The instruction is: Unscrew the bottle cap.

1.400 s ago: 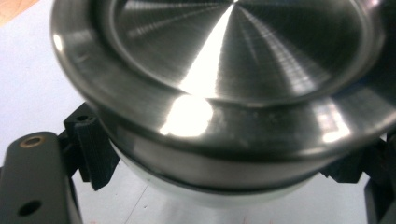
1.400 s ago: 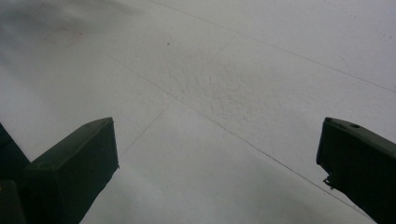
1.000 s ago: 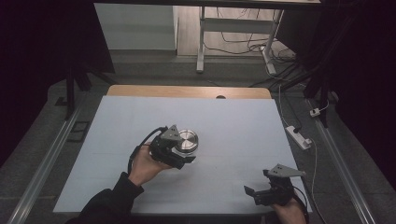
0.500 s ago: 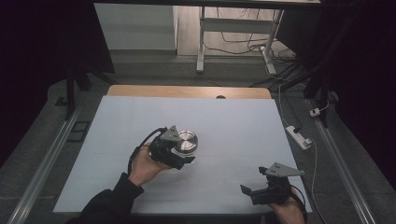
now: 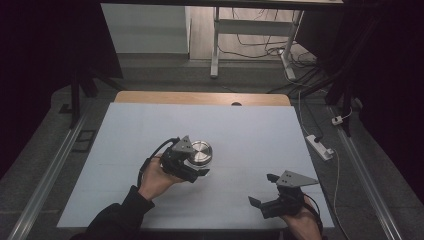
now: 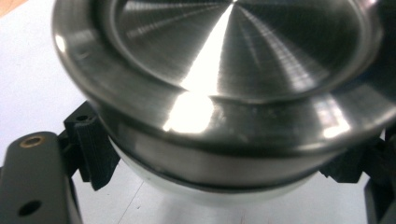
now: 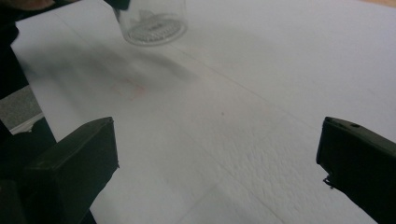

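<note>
Covering the table [image 5: 250,125], a white sheet [image 5: 150,130] — dark room, cables [image 5: 260,47] behind.

Right gripper slides left along the near edge

The right gripper [image 5: 263,191] now sits a little farther from the table's [image 5: 250,125] right edge than a second ago, its hand [image 5: 301,222] lower toward the near edge, jaws spread wide apart over bare surface.
</note>
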Demonstrator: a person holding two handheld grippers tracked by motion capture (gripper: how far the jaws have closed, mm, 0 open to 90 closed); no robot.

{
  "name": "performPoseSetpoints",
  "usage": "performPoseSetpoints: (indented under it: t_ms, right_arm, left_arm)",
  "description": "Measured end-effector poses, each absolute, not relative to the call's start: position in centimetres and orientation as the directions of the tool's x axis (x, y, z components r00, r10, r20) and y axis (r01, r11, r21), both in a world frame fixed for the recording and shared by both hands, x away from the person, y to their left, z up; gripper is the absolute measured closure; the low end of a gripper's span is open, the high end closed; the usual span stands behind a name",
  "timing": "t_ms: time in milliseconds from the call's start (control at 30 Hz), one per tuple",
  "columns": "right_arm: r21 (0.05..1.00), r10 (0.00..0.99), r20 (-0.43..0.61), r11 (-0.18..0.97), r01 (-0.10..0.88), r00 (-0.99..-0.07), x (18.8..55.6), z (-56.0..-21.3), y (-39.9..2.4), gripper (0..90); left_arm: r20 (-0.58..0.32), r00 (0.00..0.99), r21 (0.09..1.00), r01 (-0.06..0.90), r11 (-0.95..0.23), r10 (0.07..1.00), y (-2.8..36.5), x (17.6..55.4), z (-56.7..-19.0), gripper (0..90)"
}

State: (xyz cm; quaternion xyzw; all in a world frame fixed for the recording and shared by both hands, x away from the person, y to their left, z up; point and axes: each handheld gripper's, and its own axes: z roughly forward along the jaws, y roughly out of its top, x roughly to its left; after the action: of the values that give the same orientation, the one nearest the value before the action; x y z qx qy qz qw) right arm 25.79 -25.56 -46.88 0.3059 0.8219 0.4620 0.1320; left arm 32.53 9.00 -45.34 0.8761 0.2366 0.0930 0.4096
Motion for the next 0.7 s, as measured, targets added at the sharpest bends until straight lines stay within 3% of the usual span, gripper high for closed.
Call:
performPoseSetpoints:
  t_ms: [467,700]
  right_arm:
    - [0.857,0.563,0.091,0.376,0.353,-0.821,27.2,-44.6,-22.0,0.0]
    - [0.857,0.558,0.05,0.402,0.323,-0.829,28.0,-43.7,-20.0,0.0]
  left_arm:
    - [-0.031,0.875,0.767,0.331,-0.55,0.484,8.9,32.3,-45.4,15.5]
    - [-0.039,0.875,0.771,0.334,-0.542,0.483,8.8,32.2,-45.6,15.5]
